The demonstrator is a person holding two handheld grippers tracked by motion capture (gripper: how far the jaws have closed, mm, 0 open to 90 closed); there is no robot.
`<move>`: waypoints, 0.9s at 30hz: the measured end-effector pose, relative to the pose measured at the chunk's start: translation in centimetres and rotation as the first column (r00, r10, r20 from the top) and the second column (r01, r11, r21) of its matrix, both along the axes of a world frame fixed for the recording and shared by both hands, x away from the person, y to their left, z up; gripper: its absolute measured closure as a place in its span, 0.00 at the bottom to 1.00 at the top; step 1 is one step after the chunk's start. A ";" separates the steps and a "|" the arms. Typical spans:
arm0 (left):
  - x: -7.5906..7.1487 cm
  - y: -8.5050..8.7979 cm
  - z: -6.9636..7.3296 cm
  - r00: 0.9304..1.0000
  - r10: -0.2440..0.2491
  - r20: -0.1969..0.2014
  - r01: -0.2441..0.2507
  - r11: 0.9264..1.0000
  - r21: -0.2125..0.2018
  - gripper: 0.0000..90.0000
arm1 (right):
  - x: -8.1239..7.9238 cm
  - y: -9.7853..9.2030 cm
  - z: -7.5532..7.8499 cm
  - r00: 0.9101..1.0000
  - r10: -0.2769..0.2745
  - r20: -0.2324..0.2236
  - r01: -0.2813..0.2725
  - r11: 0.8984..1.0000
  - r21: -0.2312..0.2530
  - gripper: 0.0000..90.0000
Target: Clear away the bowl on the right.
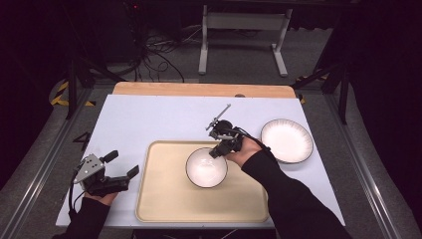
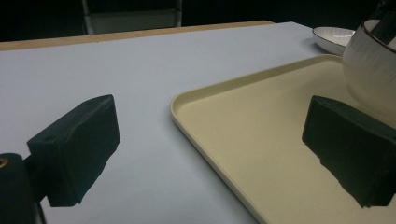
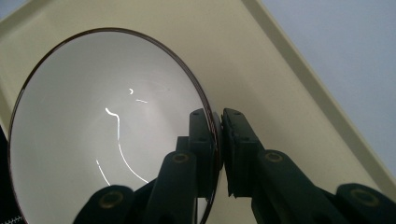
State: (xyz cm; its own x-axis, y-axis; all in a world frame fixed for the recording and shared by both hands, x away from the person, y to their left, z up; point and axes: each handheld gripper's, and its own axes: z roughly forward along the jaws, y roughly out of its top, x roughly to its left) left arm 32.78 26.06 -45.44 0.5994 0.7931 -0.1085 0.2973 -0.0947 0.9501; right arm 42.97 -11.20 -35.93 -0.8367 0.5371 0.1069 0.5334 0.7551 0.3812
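White bowl [image 1: 206, 168] with dark rim, over the upper middle of the cream tray [image 1: 164, 199], pinched at its right-hand rim by the right gripper [image 1: 217, 151]. In the right gripper view, jaws closed on the rim [image 3: 215, 140]: one pad inside the bowl wall, the other outside, wall between them and held edge-on. Bowl body extending away from the fingers toward the tray's middle and the person's left; hollow of the bowl [image 3: 107, 130] open toward that camera, suggesting a tilt rather than a level seat. Contact between bowl foot and tray floor not decidable from these views; from the left gripper view, bowl side [image 2: 371, 70] close above or upon the tray [image 2: 243, 135].

Left gripper [image 1: 122, 169] low over the blue-white table surface [image 1: 164, 117], just off the tray's left edge, jaws spread wide with nothing between them; one pad [image 2: 77, 149] over bare table, the other [image 2: 350, 149] over the tray floor. Bowl well apart from these fingers, ahead and to their right.

White plate [image 1: 287, 140] with fluted rim flat on the table, right of the tray and near the right hand [image 1: 244, 152], untouched.

Governing relation, as a judgement: right gripper alone in contact, grip off-centre at the rim, so bowl weight hanging to one side of the pinch; any lowering or release dependent on bringing the foot level onto the tray. Round bowl, hence no long axis to align.
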 end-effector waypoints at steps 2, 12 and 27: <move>0.0 0.0 0.0 1.000 -0.001 -0.001 0.001 1.000 -0.001 0.05 | 0.0 0.2 -0.5 1.000 0.004 -0.012 -0.004 1.000 -0.003 0.92; 0.0 0.0 0.0 1.000 0.000 0.000 0.000 1.000 0.002 0.05 | 0.0 0.6 -1.9 0.999 0.015 -0.042 -0.015 1.000 -0.012 0.92; 0.0 0.0 0.0 1.000 -0.001 -0.002 0.001 1.000 0.002 0.05 | 0.3 0.9 -2.9 0.997 0.017 -0.074 -0.019 1.000 -0.023 0.92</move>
